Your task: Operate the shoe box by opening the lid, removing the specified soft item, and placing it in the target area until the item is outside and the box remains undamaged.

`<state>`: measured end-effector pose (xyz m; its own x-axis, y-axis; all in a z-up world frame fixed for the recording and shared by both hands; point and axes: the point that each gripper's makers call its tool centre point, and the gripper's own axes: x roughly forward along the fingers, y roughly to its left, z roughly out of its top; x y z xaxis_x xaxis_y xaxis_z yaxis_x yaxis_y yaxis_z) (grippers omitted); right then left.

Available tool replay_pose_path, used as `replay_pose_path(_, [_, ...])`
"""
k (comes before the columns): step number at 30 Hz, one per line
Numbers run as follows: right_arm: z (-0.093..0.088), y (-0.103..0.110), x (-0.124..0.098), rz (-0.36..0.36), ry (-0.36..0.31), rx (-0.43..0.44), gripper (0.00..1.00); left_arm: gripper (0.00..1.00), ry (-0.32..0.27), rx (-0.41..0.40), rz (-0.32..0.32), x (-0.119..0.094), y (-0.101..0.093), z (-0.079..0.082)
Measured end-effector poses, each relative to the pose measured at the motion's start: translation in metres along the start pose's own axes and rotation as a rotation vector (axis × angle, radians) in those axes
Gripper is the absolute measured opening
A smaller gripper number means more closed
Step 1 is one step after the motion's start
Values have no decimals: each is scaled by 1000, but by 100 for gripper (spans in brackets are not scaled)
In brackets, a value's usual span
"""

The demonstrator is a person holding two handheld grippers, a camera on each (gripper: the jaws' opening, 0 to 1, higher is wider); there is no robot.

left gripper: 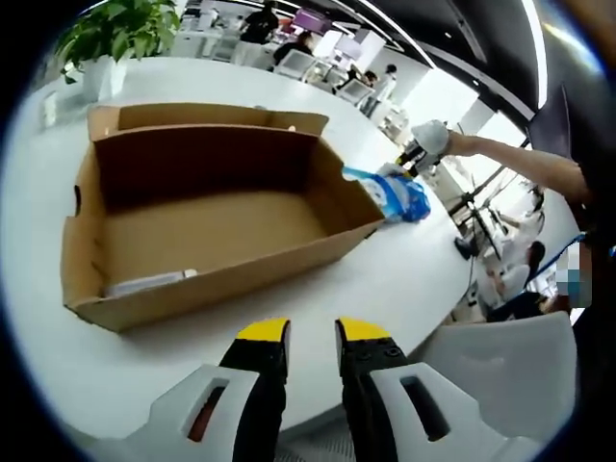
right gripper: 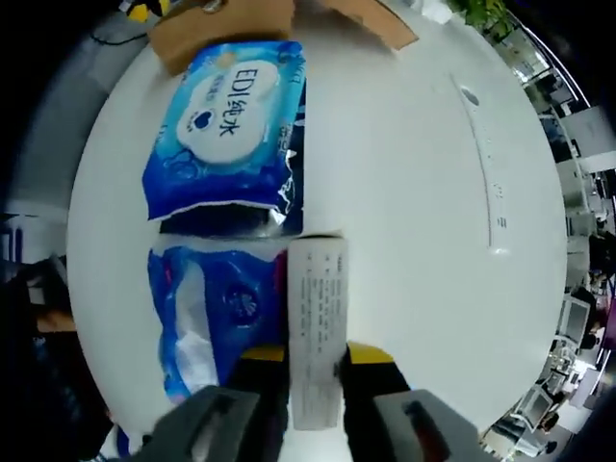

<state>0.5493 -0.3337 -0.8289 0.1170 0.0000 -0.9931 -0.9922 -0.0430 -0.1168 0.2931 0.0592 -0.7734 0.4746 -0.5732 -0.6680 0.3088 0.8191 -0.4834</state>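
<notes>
In the left gripper view I saw the shoe box (left gripper: 207, 226) lying open on the white counter (left gripper: 404, 279), its long axis running from the lower left toward the right, its lid flap (left gripper: 207, 117) standing behind the far wall. A small white item (left gripper: 149, 282) lay inside against the near wall. The left gripper (left gripper: 313, 332) hovered before the box over the counter edge, its yellow-tipped jaws a narrow gap apart and holding nothing. Just beside the box's right end, the right gripper (left gripper: 409, 159) held a blue wipes pack (left gripper: 395, 192) down at the counter.

In the right gripper view I saw that pack (right gripper: 217, 308) with its long axis running away from the camera toward the cardboard box (right gripper: 231, 24) at the top. The printed face (right gripper: 226, 125) lay at the far end, and the crumpled near end rested to the left of the jaws. The right gripper (right gripper: 316, 356) had its jaws pressed onto a white label strip (right gripper: 318, 327) of the pack, pinching it.
</notes>
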Motion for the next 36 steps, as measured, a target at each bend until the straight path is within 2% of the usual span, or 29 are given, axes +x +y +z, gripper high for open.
replay_pose_path(5, [-1, -2, 2, -12, -2, 30, 18, 18, -1, 10, -5, -1, -1, 0])
replay_pose_path(7, [0, -4, 1, -23, -15, 79, 21, 18, -3, 8, -7, -1, -1, 0])
replay_pose_path(9, [-1, -8, 0, -36, -17, 84, 25, 18, -4, 8, -9, -1, -1, 0])
replay_pose_path(15, [2, -9, -21, -85, -40, 132, 30, 18, -2, 20, -29, 1, -6, 1])
replay_pose_path(20, [5, -15, -37, -158, -90, 211, 32, 18, -2, 26, -44, 2, -11, 2])
replay_pose_path(23, [13, -15, -55, -202, -161, 313, 31, 18, -8, 25, -53, 0, -13, 3])
replay_pose_path(26, [27, -15, -75, -269, -265, 427, 31, 18, -12, 26, -61, 0, -16, 4])
replay_pose_path(28, [37, -11, -87, -302, -322, 473, 32, 18, -14, 28, -68, 0, -17, 5])
replay_pose_path(33, [61, 4, -109, -362, -439, 563, 32, 17, -18, 26, -91, 2, -23, 6])
replay_pose_path(36, [70, 19, -114, -377, -457, 578, 33, 17, -15, 29, -107, 2, -28, 6])
